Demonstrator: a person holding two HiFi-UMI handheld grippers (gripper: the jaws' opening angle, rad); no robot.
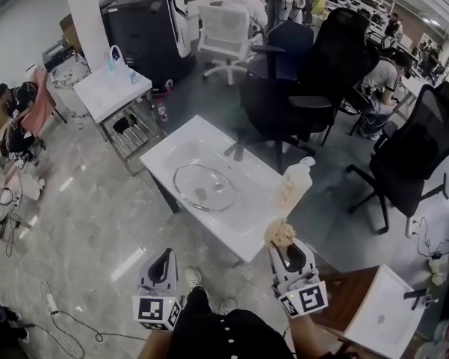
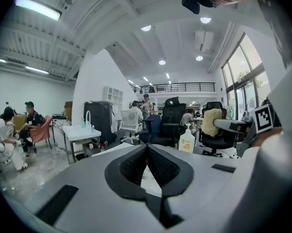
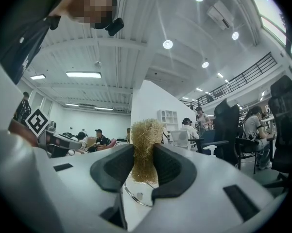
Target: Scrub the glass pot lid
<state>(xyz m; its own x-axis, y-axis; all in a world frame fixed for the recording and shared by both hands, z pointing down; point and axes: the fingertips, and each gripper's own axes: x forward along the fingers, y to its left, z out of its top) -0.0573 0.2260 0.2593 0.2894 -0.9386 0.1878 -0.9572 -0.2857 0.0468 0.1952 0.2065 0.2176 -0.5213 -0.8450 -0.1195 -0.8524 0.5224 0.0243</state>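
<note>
In the head view the glass pot lid point(image 1: 203, 187) lies mid-frame on the white surface point(image 1: 243, 226), apart from both tongs at the bottom. The left tongs point(image 1: 162, 268) are lower left and the right tongs point(image 1: 290, 256) lower right, with a soap bottle point(image 1: 294, 185) right of the lid. In the left gripper view the left tongs are pressed together on nothing, and their body hides the lid. In the right gripper view the right tongs clamp a straw-coloured scrubber point(image 3: 146, 149), and only part of the lid's rim shows below it.

One glass lid point(image 1: 203, 188), one scrubber point(image 1: 280, 233), one bottle point(image 1: 293, 185)
</note>
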